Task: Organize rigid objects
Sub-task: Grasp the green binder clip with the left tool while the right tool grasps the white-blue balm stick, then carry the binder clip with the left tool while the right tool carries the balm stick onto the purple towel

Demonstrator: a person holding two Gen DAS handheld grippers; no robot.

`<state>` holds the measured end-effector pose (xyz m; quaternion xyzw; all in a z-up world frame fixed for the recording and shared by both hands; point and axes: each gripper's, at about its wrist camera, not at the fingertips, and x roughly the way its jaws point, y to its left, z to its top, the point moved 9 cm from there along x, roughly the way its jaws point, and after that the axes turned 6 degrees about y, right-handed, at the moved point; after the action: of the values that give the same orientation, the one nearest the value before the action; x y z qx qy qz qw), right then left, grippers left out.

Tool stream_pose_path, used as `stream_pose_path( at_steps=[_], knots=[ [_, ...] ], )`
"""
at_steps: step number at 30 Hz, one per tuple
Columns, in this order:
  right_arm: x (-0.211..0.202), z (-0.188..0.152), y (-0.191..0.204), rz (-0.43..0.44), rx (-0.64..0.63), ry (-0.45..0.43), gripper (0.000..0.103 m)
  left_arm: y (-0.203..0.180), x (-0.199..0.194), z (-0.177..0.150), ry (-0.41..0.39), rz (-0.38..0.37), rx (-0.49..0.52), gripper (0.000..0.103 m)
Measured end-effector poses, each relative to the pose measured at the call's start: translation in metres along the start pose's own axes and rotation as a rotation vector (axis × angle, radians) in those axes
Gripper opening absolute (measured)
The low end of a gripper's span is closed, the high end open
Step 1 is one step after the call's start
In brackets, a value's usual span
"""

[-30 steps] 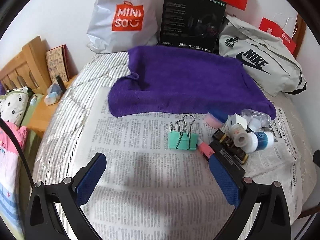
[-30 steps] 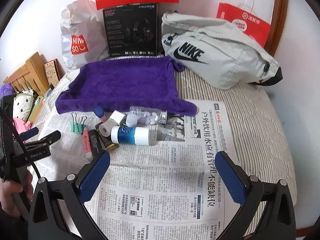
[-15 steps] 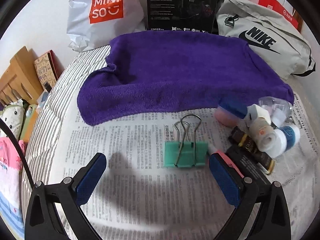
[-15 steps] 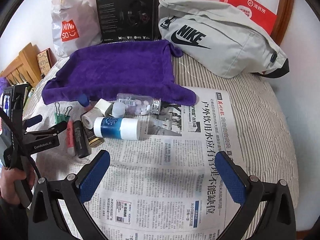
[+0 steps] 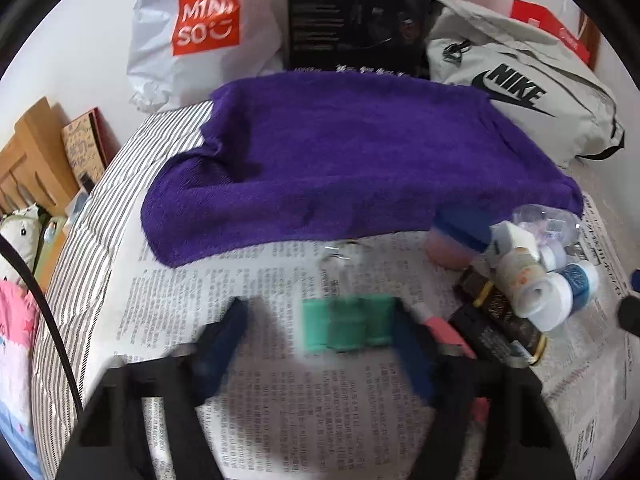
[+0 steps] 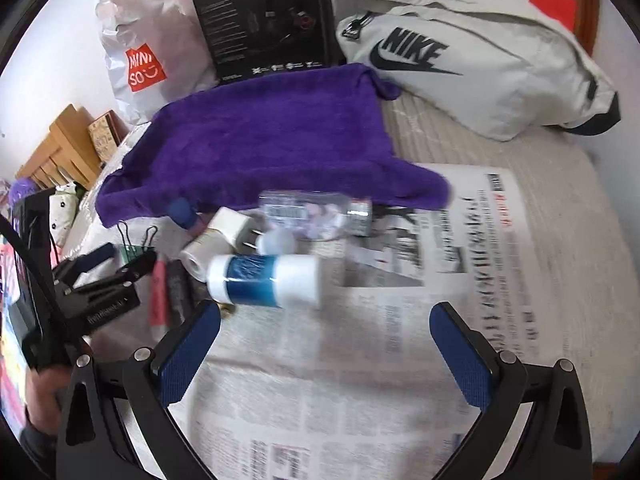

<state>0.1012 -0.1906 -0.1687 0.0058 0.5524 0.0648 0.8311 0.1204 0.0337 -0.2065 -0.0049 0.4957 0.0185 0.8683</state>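
Left wrist view: the left gripper (image 5: 320, 332) is low over the newspaper (image 5: 280, 420) on the bed, its jaws released, one on each side of the green binder clip (image 5: 346, 328); blur hides whether either touches it.
Binder clip place: near middle of the newspaper, just near of the purple towel (image 5: 340, 160), wire handles pointing far toward the towel.
Binder clip handling: I judge it light, stiff and springy; the painted body may be slick, and the wire handles would swivel, so they make a poor hold.
Where to hold: across the flat green body, left side to right side, low and square so it cannot twist out.
Neighbours: a pink marker (image 5: 440, 326) lies just right of the clip, beside black tubes (image 5: 500, 320) and a tape roll (image 5: 532, 296); the right jaw could nudge the marker.
Right wrist view: the right gripper (image 6: 324, 352) hovers with jaws released, holding nothing, near of a blue-and-white bottle (image 6: 264, 286) lying on its side.
Bottle handling: probably light, smooth and apt to roll; take it across the middle.
Further pile: a white plug (image 6: 234, 226) and a clear pill bottle (image 6: 316, 214) lie far of it, by the towel edge.
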Motion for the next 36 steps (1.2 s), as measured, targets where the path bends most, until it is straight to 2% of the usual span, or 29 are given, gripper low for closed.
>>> stream_pose_path(
  at_steps=[1,4,8,15,20,27,36],
  knots=[
    [0.004,0.002,0.006,0.006,-0.002,0.001,0.103,-0.001,-0.001,0.001,-0.007,-0.002,-0.001,0.04],
    [0.014,0.004,0.021,-0.008,-0.026,0.007,0.103,-0.002,-0.002,0.001,-0.008,0.006,0.018,0.04],
    [0.027,0.008,0.033,-0.047,-0.054,0.021,0.103,0.0,-0.002,0.002,-0.007,-0.031,-0.004,0.04],
    [0.044,0.013,0.031,-0.088,-0.035,0.017,0.102,-0.001,-0.002,0.001,-0.015,-0.028,-0.001,0.04],
    [0.056,0.012,0.029,-0.077,-0.048,0.03,0.08,-0.001,-0.002,0.001,-0.018,-0.037,0.004,0.04],
    [0.06,0.011,0.026,-0.098,-0.063,0.045,0.077,-0.001,-0.002,0.002,-0.034,-0.031,-0.007,0.04],
    [0.053,0.013,0.027,-0.099,-0.124,0.016,0.077,-0.001,-0.001,0.004,-0.022,-0.057,-0.003,0.04]
  ],
)
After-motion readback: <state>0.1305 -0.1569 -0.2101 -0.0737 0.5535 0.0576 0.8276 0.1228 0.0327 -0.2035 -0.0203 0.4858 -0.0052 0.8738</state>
